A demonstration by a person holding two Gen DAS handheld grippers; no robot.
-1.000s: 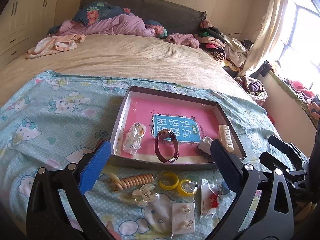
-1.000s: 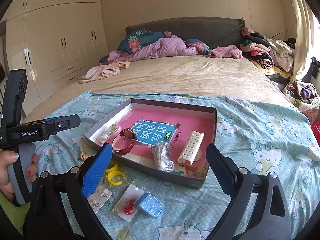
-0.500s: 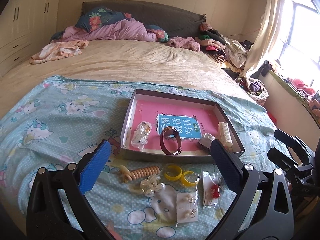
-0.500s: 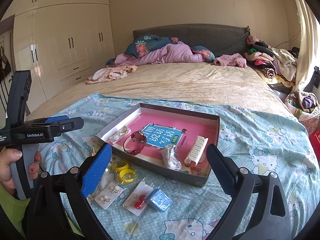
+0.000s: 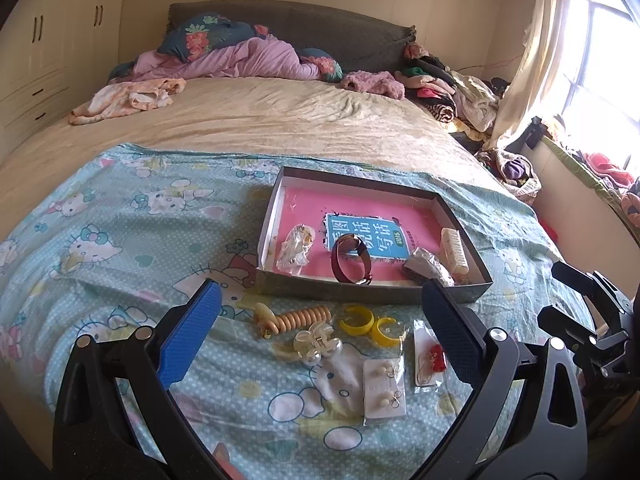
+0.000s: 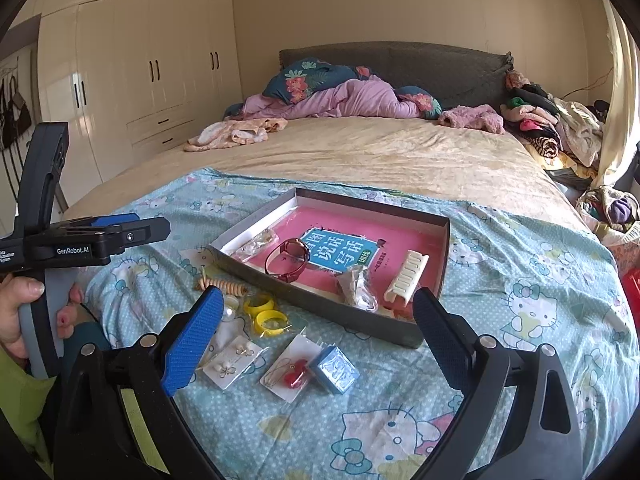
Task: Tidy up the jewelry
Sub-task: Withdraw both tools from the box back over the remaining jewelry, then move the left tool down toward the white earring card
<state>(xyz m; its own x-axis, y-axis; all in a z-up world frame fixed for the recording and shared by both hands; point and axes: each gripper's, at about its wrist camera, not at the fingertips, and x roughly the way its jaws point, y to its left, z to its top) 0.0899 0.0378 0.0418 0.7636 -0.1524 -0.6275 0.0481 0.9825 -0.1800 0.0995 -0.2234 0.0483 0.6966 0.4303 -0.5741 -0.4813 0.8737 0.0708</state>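
Note:
A shallow dark box [image 5: 372, 289] with a pink floor lies on the blue cartoon sheet. It holds a maroon watch [image 5: 352, 261], a clear bag of jewelry [image 5: 296, 246], a crumpled bag [image 5: 428, 266] and a white comb clip [image 5: 454, 250]. In front of the box lie a wooden spiral tie [image 5: 298, 318], a clear pearl claw clip [image 5: 318, 342], yellow hoop earrings [image 5: 370, 322], a white earring card [image 5: 384, 386] and a bagged red earring [image 5: 430, 356]. A small blue box [image 6: 336, 368] sits beside that bag. My left gripper [image 5: 320, 286] and right gripper [image 6: 316, 294] hover open above these loose pieces, holding nothing.
The beige bed [image 5: 280, 120] stretches behind the sheet, with pillows and a purple quilt [image 5: 240, 60] at the headboard. Clothes pile [image 5: 448, 88] along the right side by the window. A hand [image 6: 20, 300] holds the left gripper's handle. Wardrobes [image 6: 140, 72] stand at left.
Both grippers have drawn back and up from the box, so the box and loose jewelry look smaller and farther. Both stayed open. No item has moved.

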